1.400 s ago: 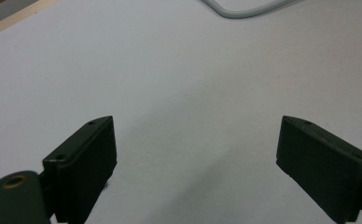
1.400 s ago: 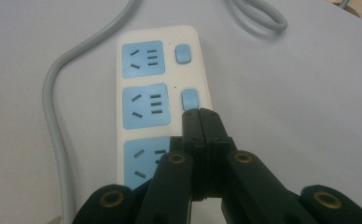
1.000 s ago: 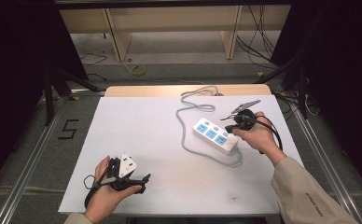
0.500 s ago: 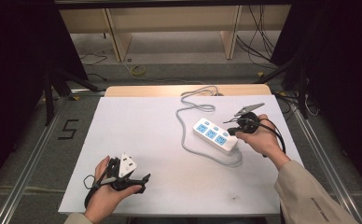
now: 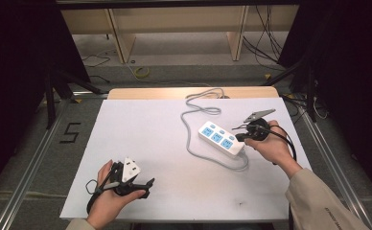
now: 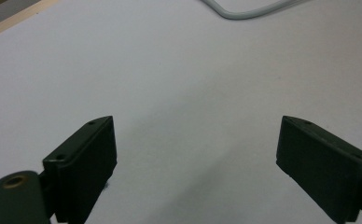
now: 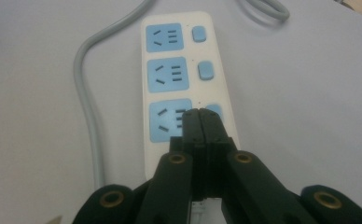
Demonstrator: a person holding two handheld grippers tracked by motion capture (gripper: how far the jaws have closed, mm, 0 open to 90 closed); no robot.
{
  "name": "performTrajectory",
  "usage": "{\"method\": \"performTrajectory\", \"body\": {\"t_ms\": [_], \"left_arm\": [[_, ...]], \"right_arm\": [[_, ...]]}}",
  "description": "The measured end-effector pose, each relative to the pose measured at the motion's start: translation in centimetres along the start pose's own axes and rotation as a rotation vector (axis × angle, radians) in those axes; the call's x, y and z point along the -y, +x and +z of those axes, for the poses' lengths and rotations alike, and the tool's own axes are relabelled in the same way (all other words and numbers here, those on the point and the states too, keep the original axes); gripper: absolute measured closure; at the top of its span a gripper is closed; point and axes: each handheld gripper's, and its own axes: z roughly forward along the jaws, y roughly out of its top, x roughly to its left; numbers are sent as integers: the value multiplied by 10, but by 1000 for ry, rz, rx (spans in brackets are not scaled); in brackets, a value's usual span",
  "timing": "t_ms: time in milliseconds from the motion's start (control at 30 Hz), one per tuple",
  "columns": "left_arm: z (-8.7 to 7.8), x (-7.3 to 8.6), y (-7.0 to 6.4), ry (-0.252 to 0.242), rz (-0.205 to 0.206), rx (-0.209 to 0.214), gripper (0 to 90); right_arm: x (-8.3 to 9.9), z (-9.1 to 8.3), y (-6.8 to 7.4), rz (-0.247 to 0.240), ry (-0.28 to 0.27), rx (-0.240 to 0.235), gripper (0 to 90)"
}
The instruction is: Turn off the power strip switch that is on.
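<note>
The power strip (image 5: 218, 138) lies on the right half of the white table (image 5: 141, 139), long axis running diagonally from far-left to near-right, with its grey cord (image 5: 193, 117) looping off toward the far edge. The right tool (image 5: 242, 135) sits at the strip's near-right end; in the right gripper view the right tool (image 7: 200, 116) has its jaws pressed together with nothing between them, tips over the nearest blue socket (image 7: 170, 121), just beside that socket's small blue switch (image 7: 213, 111). The strip runs straight away from the tool there, so its length lines up with the jaws. Likely a press on that switch or socket end; whether the tips are touching cannot be told. Strip is smooth white hard plastic, rounded corners, three blue socket faces, each with a rounded-square button. Cord is rubbery and round. The left tool (image 5: 143, 186) rests well apart at the near-left of the table, jaws spread wide over bare tabletop, empty. The right hand (image 5: 270, 146) is far nearer the strip.
</note>
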Motion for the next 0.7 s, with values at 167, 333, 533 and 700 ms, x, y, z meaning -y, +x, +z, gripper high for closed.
{"method": "performTrajectory", "body": {"t_ms": [167, 333, 533, 700], "left_arm": [[0, 0, 0, 1, 0, 0, 117], [0, 0, 0, 0, 1, -2, 118], [0, 0, 0, 0, 0, -2, 118], [0, 0, 0, 1, 1, -2, 118]], "right_arm": [[5, -4, 1, 4, -11, -4, 900], [9, -8, 3, 11, -22, -4, 900], [15, -11, 4, 11, -32, -4, 900], [18, -16, 5, 12, -44, -1, 900]]}}
